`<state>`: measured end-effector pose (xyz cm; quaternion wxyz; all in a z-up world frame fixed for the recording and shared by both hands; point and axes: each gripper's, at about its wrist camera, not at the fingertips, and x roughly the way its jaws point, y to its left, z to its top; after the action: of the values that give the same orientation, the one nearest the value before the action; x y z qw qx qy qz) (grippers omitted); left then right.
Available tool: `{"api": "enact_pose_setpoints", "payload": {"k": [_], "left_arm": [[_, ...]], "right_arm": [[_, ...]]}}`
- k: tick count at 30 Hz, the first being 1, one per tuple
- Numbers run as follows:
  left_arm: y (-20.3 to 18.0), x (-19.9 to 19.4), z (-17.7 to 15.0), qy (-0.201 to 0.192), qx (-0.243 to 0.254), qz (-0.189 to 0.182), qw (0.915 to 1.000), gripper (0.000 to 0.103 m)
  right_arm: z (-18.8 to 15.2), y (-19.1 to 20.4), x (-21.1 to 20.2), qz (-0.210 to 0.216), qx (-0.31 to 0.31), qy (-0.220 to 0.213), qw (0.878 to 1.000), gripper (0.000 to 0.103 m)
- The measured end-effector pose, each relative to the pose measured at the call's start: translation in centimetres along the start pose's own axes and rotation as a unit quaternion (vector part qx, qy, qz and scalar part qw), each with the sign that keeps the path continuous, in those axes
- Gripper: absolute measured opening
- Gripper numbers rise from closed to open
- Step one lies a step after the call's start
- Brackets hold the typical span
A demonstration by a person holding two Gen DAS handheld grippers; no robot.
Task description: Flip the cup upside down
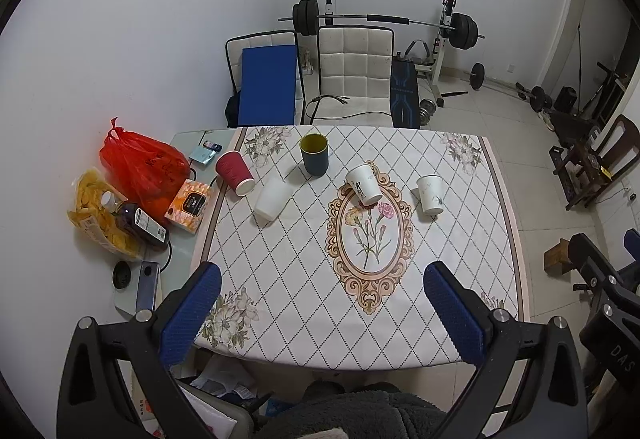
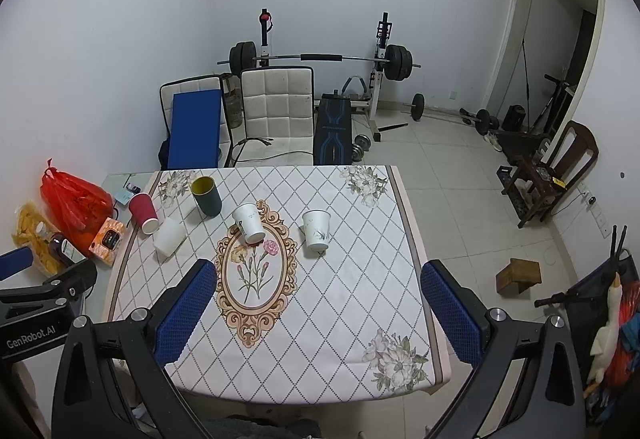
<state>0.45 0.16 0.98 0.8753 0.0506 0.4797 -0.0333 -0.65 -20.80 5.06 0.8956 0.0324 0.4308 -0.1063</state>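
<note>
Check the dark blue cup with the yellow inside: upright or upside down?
Upright. The dark blue cup stands on its base on the tablecloth, its open mouth facing up so the yellow interior shows in both views.

Table (image 1: 496, 239) with patterned cloth (image 1: 280, 279) bears five cups (image 1: 314, 155).

Even, cool indoor light is filling both views; focus is holding sharp. Cups are casting soft short shadows on the tablecloth (image 1: 304, 263). Fisheye distortion is bending the white wall (image 2: 120, 19); black vignette is darkening corners.
</note>
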Motion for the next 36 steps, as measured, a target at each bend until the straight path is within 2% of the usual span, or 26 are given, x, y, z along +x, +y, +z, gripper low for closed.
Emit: {"api": "enact_pose_setpoints", "payload": {"k": [36], "left_arm": [[-0.4,0.1,0.7,-0.008,-0.003,-0.004,1.0000,0.103]], "right_arm": [[1.3,-0.2,-0.5,0.008,0.003,-0.010,1.000,0.103]]}}
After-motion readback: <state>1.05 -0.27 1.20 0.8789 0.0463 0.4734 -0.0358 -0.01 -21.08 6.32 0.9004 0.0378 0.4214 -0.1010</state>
